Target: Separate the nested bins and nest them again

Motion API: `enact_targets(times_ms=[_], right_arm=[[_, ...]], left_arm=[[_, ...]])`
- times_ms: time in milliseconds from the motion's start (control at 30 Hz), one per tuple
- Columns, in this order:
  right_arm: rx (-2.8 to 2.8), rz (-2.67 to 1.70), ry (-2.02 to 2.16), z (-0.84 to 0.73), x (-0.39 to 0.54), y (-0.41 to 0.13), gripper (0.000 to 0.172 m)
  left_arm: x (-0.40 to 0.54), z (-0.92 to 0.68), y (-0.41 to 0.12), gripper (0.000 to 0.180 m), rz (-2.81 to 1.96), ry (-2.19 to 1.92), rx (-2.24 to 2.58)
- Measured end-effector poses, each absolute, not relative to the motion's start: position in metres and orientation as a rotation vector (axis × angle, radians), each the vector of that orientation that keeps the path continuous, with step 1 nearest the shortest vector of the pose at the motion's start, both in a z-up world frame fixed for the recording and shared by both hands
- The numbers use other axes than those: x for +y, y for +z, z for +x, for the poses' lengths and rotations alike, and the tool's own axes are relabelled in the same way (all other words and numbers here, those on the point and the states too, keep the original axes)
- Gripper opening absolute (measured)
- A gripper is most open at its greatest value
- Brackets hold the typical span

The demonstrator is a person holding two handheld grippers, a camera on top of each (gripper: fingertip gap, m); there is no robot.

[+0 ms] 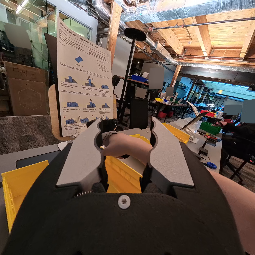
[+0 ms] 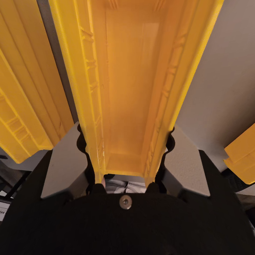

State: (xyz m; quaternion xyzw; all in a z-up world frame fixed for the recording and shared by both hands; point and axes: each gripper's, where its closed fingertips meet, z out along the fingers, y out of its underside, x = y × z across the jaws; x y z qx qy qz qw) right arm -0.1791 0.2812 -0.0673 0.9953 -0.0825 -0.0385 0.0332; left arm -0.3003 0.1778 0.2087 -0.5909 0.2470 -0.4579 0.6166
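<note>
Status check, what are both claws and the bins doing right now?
Left claw open, holding nothing. Right claw clamped across yellow bin, pads on both long sides. Other yellow bins beside it. Nothing in the way.

A long, narrow yellow bin (image 2: 132, 89), open side to the camera, runs away lengthwise in the centre, pads pressed on both rims. Another yellow bin (image 2: 27, 85) lies just left; a 3rd (image 2: 242, 160) right.
</note>
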Motion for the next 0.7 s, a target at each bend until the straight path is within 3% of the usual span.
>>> enact_targets(times_ms=[700], right_arm=[[-0.222, 3.182, -0.153, -0.18, 0.291, -0.064, 0.108]], left_arm=[[0.171, -0.286, 0.209, 0.067, -1.362, -1.047, 0.613]])
